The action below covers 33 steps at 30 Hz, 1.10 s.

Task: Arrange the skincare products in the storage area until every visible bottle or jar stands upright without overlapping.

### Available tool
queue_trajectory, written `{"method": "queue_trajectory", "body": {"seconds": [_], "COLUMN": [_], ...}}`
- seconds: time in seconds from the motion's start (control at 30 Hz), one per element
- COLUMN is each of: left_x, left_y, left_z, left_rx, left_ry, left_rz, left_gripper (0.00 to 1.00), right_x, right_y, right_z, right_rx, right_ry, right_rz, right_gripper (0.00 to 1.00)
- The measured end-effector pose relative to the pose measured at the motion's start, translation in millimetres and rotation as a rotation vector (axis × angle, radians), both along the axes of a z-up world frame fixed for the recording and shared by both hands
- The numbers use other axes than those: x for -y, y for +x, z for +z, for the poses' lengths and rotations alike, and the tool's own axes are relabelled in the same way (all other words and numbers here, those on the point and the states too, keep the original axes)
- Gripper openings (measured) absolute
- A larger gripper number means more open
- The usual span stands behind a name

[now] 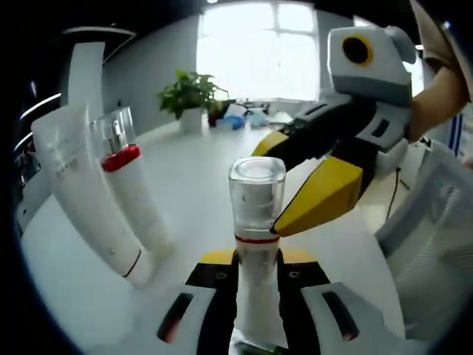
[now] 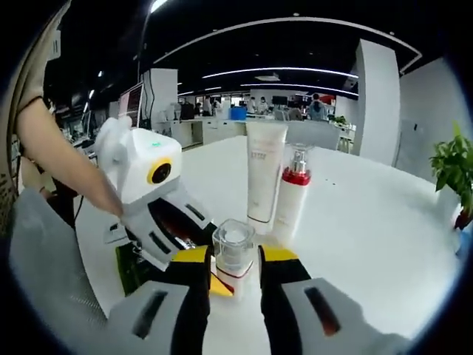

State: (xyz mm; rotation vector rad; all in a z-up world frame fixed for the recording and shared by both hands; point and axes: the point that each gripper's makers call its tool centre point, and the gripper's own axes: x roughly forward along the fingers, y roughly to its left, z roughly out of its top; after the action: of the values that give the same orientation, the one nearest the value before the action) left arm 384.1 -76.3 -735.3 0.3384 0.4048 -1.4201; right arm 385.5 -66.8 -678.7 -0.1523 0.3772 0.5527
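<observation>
Centrally, both grippers' fingers (image 1: 255,260) (image 2: 235,260) clamped on clear-capped bottle (image 1: 256,222); open white table (image 2: 369,222) rightward.

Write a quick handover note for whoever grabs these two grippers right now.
Left gripper: shut on the clear-capped bottle, held upright.
Right gripper: jaws either side of that bottle's cap; whether they press it, I cannot tell.
White tube and red-collared pump bottle stand upright side by side on the white table, behind the held bottle.
Left to do: stand the clear-capped bottle beside them without overlap, then release.
</observation>
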Motion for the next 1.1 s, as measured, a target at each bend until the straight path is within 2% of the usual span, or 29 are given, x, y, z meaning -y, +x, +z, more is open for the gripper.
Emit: {"method": "queue_trajectory", "body": {"seconds": [0.27,0.8,1.1], "left_x": [1.4,9.8,11.3], "left_y": [16.2,54.0,66.0], "left_z": [0.5,-0.1,-0.7], "left_rx": [0.012,0.010,0.010], "left_ry": [-0.001,0.007,0.012], "left_rz": [-0.004,-0.031,-0.036], "left_gripper": [0.16,0.16,0.16], "right_x": [3.6,12.1,15.4], "right_y": [-2.2,-12.8,-14.3], "right_z": [-4.3,-12.6,-16.3], "right_rx": [-0.015,-0.042,-0.052], "right_ry": [0.015,0.045,0.057], "right_rz": [-0.019,-0.070,-0.089], "right_gripper": [0.36,0.40,0.41]}}
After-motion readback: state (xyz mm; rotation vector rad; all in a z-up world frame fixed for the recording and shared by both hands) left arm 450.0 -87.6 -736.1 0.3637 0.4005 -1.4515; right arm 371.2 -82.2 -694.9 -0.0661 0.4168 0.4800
